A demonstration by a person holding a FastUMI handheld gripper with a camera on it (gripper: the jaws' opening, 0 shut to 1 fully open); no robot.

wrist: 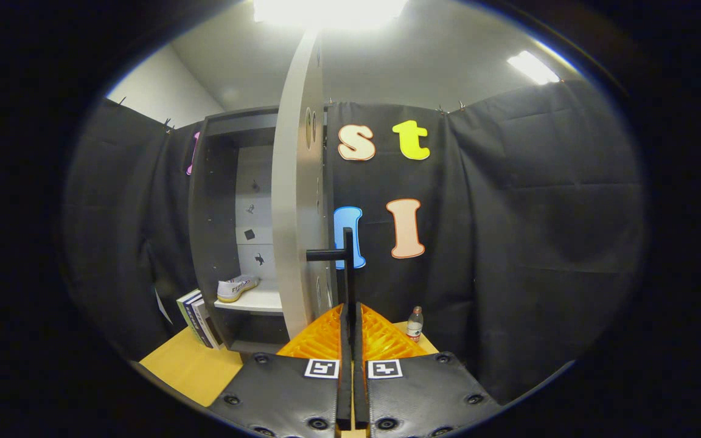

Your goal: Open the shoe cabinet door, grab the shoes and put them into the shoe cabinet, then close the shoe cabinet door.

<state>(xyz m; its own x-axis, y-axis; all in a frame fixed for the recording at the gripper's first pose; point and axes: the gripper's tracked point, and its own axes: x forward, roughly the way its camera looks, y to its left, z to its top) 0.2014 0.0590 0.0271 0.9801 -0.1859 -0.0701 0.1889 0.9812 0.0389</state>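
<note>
Gripper view: hand-held gripper (350,313) clamped on the door handle (347,255); shoe (237,287) inside cabinet (216,201), beyond-left.

Bright ceiling lights (329,9) glare overhead; the booth stays dim, edges fisheye-bent.

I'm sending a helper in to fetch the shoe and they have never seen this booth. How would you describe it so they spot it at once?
Find the tall dark shoe cabinet with its pale door swung open; the gripper is shut on the door's handle. Inside, a white shelf carries the shoe. It is a low white sneaker, unlike the upright books beside the cabinet.
</note>
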